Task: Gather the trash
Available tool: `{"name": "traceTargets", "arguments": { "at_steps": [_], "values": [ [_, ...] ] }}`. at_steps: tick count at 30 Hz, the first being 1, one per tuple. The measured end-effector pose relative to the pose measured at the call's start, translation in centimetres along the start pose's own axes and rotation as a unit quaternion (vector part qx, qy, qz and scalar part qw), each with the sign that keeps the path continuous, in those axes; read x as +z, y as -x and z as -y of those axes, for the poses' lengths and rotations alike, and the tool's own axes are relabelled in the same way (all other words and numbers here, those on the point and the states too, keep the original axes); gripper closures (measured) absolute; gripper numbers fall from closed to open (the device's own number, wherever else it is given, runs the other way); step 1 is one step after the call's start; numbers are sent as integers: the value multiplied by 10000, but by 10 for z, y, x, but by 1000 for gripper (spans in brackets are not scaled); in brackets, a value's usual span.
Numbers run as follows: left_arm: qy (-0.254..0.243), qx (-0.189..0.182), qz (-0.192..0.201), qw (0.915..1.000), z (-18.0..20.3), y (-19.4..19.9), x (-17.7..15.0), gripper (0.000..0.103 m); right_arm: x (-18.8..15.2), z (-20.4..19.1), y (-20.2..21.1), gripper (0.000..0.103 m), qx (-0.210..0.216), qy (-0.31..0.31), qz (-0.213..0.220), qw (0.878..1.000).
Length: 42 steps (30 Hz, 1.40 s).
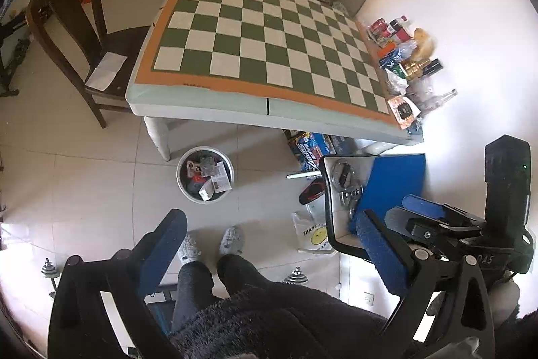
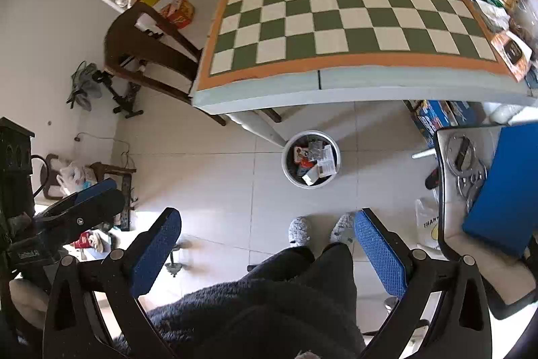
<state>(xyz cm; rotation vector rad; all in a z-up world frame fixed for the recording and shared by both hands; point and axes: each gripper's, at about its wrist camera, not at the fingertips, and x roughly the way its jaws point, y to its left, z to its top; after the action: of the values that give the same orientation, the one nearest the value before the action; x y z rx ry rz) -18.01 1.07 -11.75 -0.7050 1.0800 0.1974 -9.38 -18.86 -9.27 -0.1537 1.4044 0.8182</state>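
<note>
Although the bin (image 1: 205, 174) on the floor beside the table leg already held several boxes and wrappers, a pile of bottles and packets (image 1: 403, 56) lay along the far right edge of the checkered table (image 1: 255, 36), so the collecting looked only partly done. The left gripper (image 1: 269, 244) was spread wide and held nothing, raised well above the floor over the person's slippers. The right gripper (image 2: 269, 244) was likewise wide and empty. Neither was near the pile.
</note>
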Motion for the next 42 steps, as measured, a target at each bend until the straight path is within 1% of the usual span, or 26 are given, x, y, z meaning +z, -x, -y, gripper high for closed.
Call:
{"name": "traceTargets", "arguments": {
  "at_steps": [6, 11, 24, 34, 42],
  "values": [
    [2, -75, 41, 10000, 5, 8, -5, 0, 0, -4, 17, 0, 43, 84, 50, 9999],
    [-12, -110, 49, 9999, 3, 11, -7, 0, 0, -4, 20, 0, 51, 100, 44, 9999],
    [28, -23, 66, 10000, -6, 17, -11, 0, -10, -8, 29, 0, 107, 220, -25, 9997],
    [-6, 136, -1, 9999, -11, 20, -16, 0, -19, -8, 23, 0, 138, 237, -177, 9995],
    [57, 110, -56, 9999, -14, 17, -19, 0, -20, -6, 18, 0, 137, 203, -270, 9993]
  ]
}}
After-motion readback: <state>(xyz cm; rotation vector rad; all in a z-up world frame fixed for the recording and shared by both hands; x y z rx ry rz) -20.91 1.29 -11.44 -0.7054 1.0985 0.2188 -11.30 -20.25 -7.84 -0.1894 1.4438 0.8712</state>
